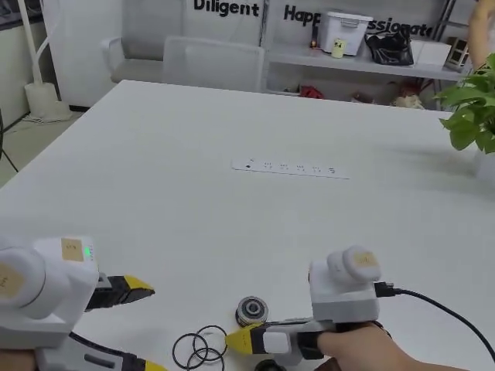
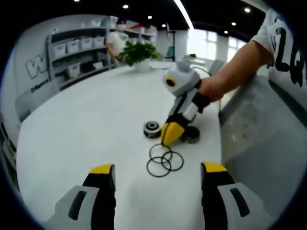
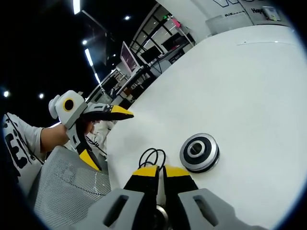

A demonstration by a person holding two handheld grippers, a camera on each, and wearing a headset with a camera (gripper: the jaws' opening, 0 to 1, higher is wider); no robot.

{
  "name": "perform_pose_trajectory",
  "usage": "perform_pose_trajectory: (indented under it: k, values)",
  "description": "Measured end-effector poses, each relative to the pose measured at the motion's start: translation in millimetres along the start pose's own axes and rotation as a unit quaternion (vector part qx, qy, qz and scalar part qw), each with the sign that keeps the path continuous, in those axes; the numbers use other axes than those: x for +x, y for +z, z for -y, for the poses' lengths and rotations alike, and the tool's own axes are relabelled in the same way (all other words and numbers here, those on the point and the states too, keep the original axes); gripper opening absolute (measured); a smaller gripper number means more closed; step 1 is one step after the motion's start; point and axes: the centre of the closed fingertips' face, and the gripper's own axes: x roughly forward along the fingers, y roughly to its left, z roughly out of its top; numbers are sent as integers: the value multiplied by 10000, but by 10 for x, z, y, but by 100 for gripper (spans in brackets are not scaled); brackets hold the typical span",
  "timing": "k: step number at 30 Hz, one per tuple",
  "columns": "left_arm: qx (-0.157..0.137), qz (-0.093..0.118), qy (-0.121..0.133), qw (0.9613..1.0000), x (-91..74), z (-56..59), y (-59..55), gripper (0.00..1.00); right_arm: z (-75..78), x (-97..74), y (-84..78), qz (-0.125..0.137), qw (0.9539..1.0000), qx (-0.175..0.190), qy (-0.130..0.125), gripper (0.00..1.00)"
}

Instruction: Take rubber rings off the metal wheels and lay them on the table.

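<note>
In the head view, the left gripper [image 1: 141, 326] sits nearest, at 8 o'clock of the frame. Its yellow-tipped jaws are spread wide with nothing between them. The right gripper [image 1: 238, 338], at 5 o'clock and held in a hand [image 1: 363, 349], has its jaws pressed together. Whether they pinch anything I cannot tell.

Three black rubber rings [image 1: 203, 349] lie flat and overlapping on the white table [image 1: 193, 209], just beside the right gripper's tips at their 8 o'clock. One metal wheel [image 1: 251, 311] lies on its side at 12 o'clock of those tips, close to them. A second, darker wheel [image 2: 190, 135] lies partly under the right gripper's body.

Farther out, a white power strip [image 1: 290, 168] lies mid-table at 12 o'clock. A leafy plant [image 1: 472, 108] stands at 2 o'clock by the far edge. Beyond it, a shelf [image 1: 348, 63] carries a white box [image 1: 346, 32].
</note>
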Motion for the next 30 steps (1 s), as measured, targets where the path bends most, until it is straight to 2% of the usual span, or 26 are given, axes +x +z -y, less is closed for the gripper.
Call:
perform_pose_trajectory:
  k: [18,30]
  values:
    - [31,-59,6,10000,-28,14,-12,74,-59,-27,-19,-186,9990,-403,-96,7]
    - [97,-57,-8,9999,-17,18,72,74,-123,-176,180,48,9983,-574,-81,9]
